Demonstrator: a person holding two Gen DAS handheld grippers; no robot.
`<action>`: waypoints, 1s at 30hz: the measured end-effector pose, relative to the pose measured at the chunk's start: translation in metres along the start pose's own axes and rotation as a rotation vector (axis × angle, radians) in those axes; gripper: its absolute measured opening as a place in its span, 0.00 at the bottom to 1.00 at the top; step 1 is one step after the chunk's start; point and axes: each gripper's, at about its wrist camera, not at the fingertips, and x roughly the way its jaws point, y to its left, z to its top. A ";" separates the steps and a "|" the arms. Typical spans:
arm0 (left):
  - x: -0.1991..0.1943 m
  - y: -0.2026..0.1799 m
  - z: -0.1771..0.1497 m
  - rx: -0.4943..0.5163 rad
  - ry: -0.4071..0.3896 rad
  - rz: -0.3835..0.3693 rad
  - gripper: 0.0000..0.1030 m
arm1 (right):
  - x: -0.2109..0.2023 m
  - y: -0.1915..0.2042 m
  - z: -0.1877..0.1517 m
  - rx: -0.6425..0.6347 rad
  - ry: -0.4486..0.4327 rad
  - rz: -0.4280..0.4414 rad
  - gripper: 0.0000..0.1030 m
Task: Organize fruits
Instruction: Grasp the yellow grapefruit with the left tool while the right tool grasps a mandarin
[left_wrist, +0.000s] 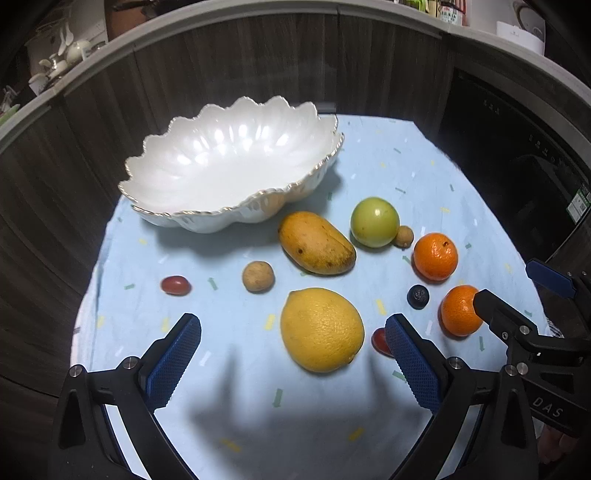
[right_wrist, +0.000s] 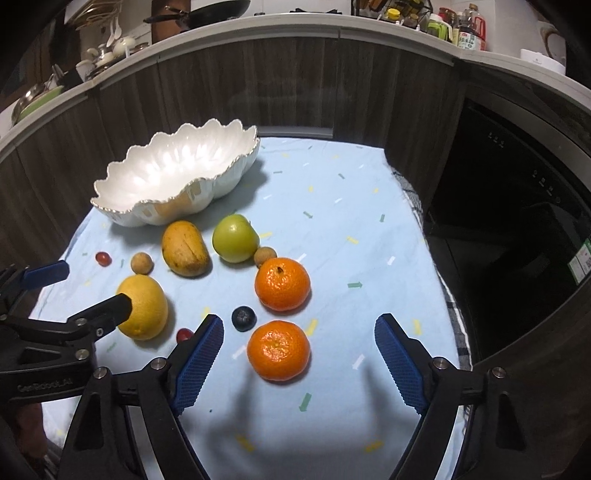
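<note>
Table (right_wrist: 369, 229): light blue cloth; right half toward the far right corner bare.
Bowl (left_wrist: 229, 166): white, scalloped, gold-rimmed, at far left corner.
Fruits: mango (left_wrist: 316, 243), green apple (left_wrist: 374, 221), lemon (left_wrist: 321, 328), two mandarins (right_wrist: 277, 350) grouped mid-table toward the near edge.
Left gripper (left_wrist: 291, 365): fingers spread wide, lemon between them, untouched.
Right gripper (right_wrist: 299, 363): fingers spread wide, flanking nearest mandarin, apart from it.

We see a pale blue cloth (right_wrist: 332, 229) speckled with small coloured dashes covering the table. Behind it runs dark wood-grain cabinet panelling (right_wrist: 258, 85) under a pale countertop (right_wrist: 295, 26). On the far left sits stacked crockery (right_wrist: 103, 59), a black frying pan (right_wrist: 207, 14); bottles (right_wrist: 469, 33) far right.
</note>
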 end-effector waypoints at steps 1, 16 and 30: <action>0.003 -0.001 0.000 0.002 0.006 -0.001 0.98 | 0.002 0.000 -0.001 -0.001 0.004 0.003 0.81; 0.042 -0.003 -0.007 -0.026 0.083 -0.037 0.85 | 0.034 0.003 -0.012 -0.003 0.068 0.058 0.69; 0.058 -0.008 -0.006 -0.033 0.108 -0.083 0.59 | 0.050 0.004 -0.018 -0.002 0.105 0.105 0.45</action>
